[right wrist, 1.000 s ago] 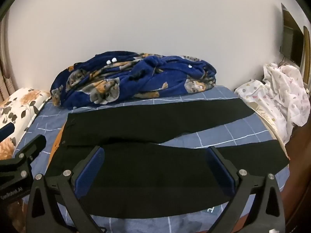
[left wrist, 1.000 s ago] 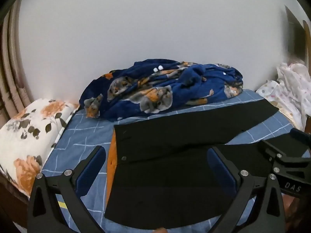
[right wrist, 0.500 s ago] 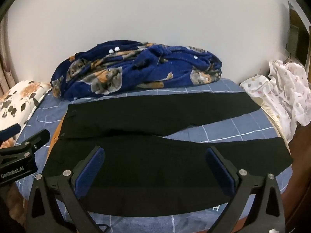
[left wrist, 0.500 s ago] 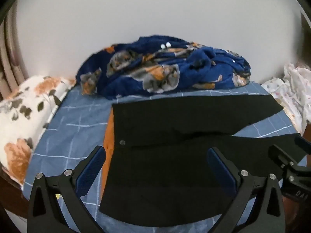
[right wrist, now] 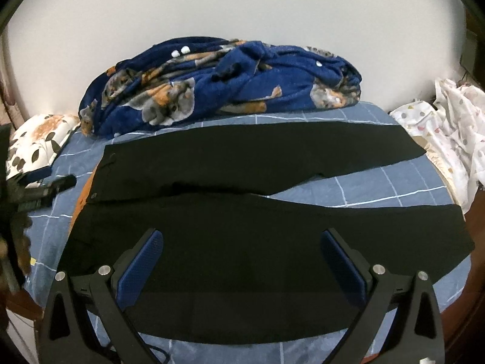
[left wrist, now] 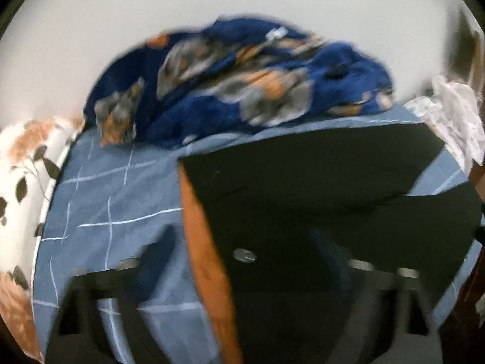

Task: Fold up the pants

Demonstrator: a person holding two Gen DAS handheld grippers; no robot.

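Black pants lie flat on the blue checked bedsheet, waistband to the left with its orange lining showing and legs running right. Both the left gripper, blurred, and the right gripper hang above them, fingers spread wide, holding nothing. Behind sits a navy floral blanket.

1. A home bedroom: a bed with a blue grid-patterned sheet fills the space ahead of the tool.
2. Beyond it, a rumpled navy cat-print blanket lies against a plain white wall.
3. A floral pillow sits far left; white dotted bedding far right.
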